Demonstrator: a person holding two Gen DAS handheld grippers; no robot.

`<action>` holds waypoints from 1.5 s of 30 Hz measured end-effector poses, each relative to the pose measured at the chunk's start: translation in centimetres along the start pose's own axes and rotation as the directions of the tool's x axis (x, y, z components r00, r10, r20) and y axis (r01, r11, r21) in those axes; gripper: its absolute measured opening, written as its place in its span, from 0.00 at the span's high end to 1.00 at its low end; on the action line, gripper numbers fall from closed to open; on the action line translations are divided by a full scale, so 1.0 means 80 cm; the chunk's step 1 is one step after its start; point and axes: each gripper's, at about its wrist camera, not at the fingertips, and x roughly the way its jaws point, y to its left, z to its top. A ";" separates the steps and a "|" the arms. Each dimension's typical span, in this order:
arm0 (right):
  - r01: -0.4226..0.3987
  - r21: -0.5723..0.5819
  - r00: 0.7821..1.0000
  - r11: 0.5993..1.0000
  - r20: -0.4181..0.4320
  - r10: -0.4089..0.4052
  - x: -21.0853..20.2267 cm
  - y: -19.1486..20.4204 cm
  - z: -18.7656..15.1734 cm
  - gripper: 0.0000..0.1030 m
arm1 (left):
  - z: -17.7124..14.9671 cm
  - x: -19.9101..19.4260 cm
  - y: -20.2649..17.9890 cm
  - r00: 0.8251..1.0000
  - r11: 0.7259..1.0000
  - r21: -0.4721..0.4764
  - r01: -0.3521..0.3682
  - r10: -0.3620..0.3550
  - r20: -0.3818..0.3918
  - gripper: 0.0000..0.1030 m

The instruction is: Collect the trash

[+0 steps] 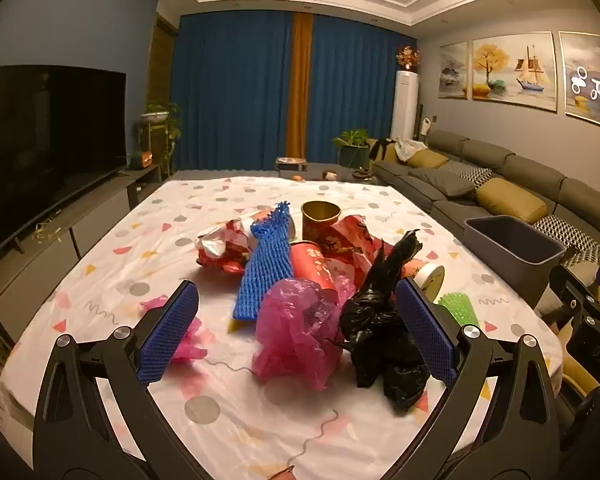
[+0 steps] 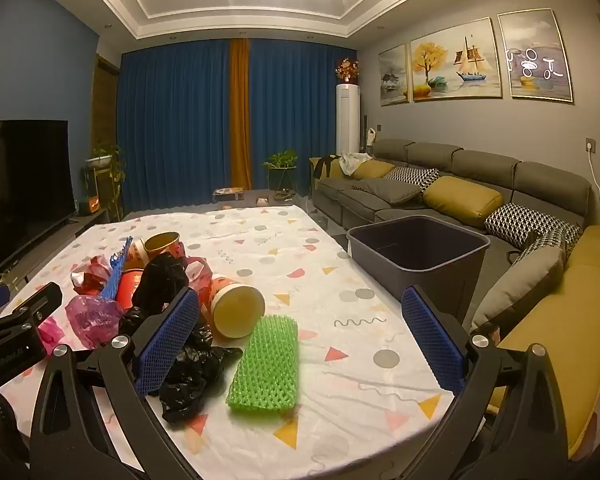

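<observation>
**Trash not yet collected, bin empty**

No piece collected so far, as far as visible: all trash lay on the table (image 2: pixel 260 232), and the grey bin (image 2: pixel 420 248) beside the table's right edge looked empty inside. Whole task judged as left to do.

Heaped near the middle of the patterned cloth: a crumpled pink plastic bag (image 1: pixel 296 328), a black plastic bag (image 1: pixel 380 332) just beside it, a blue foam net (image 1: pixel 266 264) leaning over the heap, a red paper cup (image 1: pixel 314 264) on its side, a gold-rimmed cup (image 1: pixel 320 220) upright behind, and crumpled red wrapping (image 1: pixel 224 246). Another cup with a pale lid (image 2: pixel 236 310) lay on its side at the heap's right. A green foam net (image 2: pixel 266 364) lay flat, a little apart from the heap and touching the black bag or nearly so; cannot tell which.

Left gripper (image 1: pixel 296 332) spread wide, holding nothing, aimed at the pink and black bags. Right gripper (image 2: pixel 296 344) also spread wide and empty, above the green net.

Further out: a grey sofa (image 2: pixel 460 184) with yellow cushions behind the bin, blue curtains (image 2: pixel 172 120), and a dark television (image 1: pixel 48 140) on the left.
</observation>
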 end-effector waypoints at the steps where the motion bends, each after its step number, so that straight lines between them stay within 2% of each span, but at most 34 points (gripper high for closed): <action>1: -0.003 0.004 1.000 1.000 0.000 0.003 0.000 -0.001 0.000 0.05 | 0.000 0.000 0.000 1.000 1.000 0.001 0.002 -0.002 0.001 0.06; 45: 0.000 0.012 1.000 1.000 0.007 0.000 -0.003 -0.007 0.002 0.05 | -0.001 0.002 -0.008 1.000 1.000 0.001 0.008 -0.008 0.004 0.06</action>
